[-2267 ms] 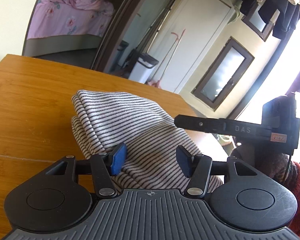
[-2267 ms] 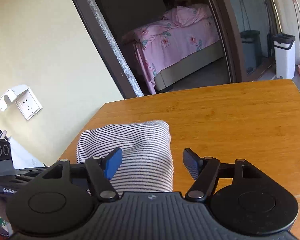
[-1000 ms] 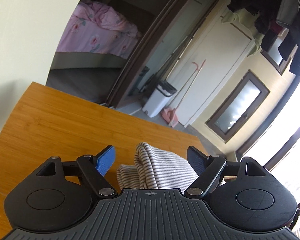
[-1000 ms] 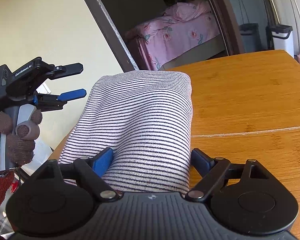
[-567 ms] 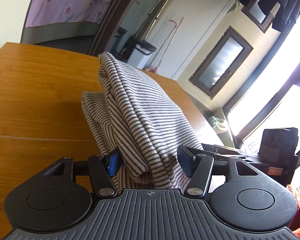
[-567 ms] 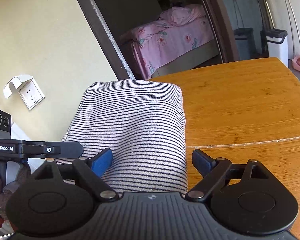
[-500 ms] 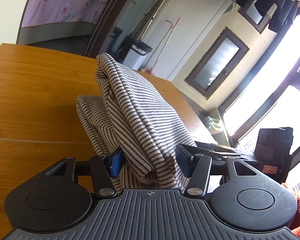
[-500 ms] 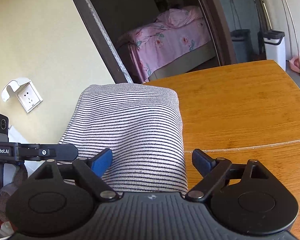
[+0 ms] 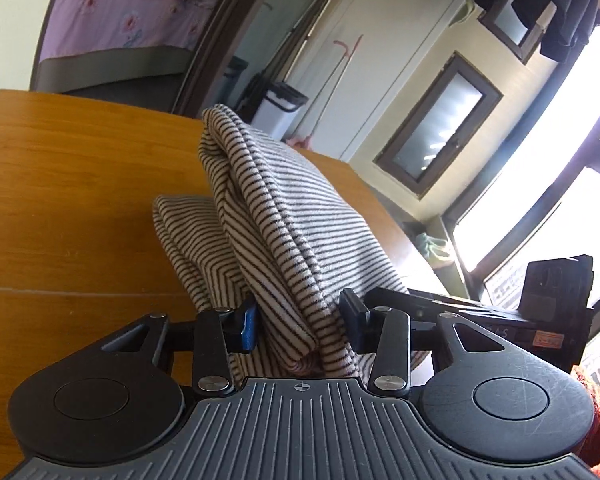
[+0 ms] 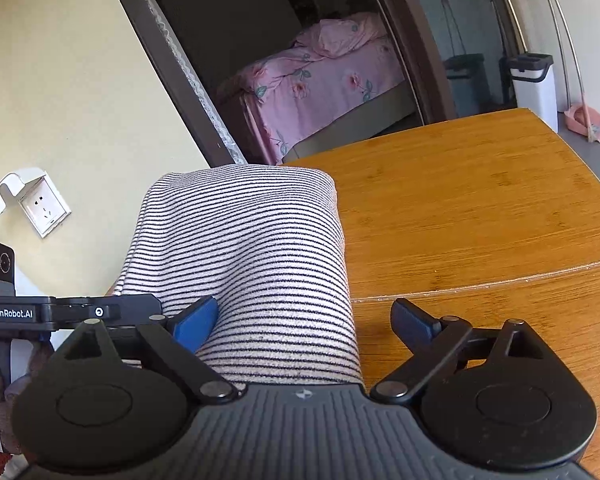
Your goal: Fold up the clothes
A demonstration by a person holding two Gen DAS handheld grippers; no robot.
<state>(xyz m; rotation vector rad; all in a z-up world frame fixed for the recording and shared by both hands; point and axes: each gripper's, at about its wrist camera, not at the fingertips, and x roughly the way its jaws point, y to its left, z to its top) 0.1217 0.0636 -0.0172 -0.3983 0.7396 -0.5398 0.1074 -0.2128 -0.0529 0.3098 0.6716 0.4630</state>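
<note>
A folded black-and-white striped garment [image 9: 284,216] lies on the wooden table [image 9: 60,184], its near fold raised in a ridge. My left gripper [image 9: 300,316] has that ridge between its blue pads, which touch the cloth on both sides while the jaws are closing. In the right wrist view the same garment [image 10: 240,240] fills the left half of my right gripper [image 10: 304,318]. Its jaws are opening: the left pad touches the cloth and the right pad stands apart over bare table [image 10: 480,200]. The left gripper's black finger [image 10: 60,312] reaches in from the left edge.
The table's far edge faces a doorway with a pink bed [image 10: 320,76] behind it. A white bin [image 10: 534,80] and a broom stand on the floor at the right. A wall socket [image 10: 40,208] is at the left. Bright windows [image 9: 560,160] lie beyond the table.
My left gripper came down onto the garment's near fold and narrowed its jaws around it. The right gripper's jaws widened a little and the garment sank lower in its view.
</note>
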